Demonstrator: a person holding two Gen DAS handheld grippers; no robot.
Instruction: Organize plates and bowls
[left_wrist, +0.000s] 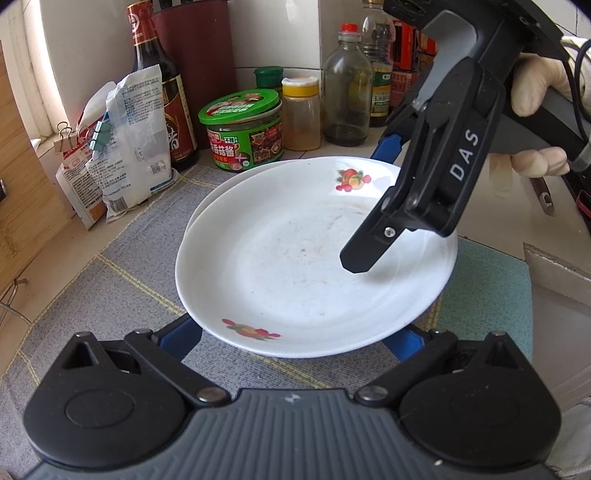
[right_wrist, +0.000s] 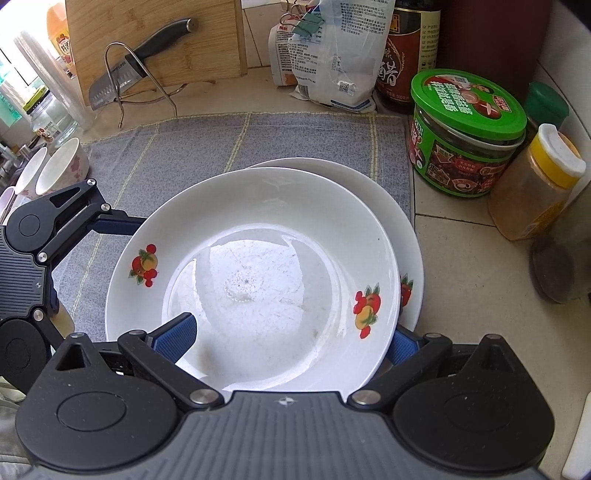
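Right wrist view showed our right tongs (right_wrist: 284, 341) clenched on the near rim of the top plate (right_wrist: 258, 258), one finger (right_wrist: 177, 336) inside it. It lay on a second plate (right_wrist: 406, 229) over the grey mat (right_wrist: 221, 140). Our left tongs (left_wrist: 295, 341) straddled its rim, spread wide.

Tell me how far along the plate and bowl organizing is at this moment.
Partly done. The top plate already sits on the second plate on the grey mat, offset rather than centred. In hand: the right gripper has one finger over the top plate's rim and one outside it; the left gripper straddles that plate's near edge. Left: two bowls remain off to the side, not yet stacked.
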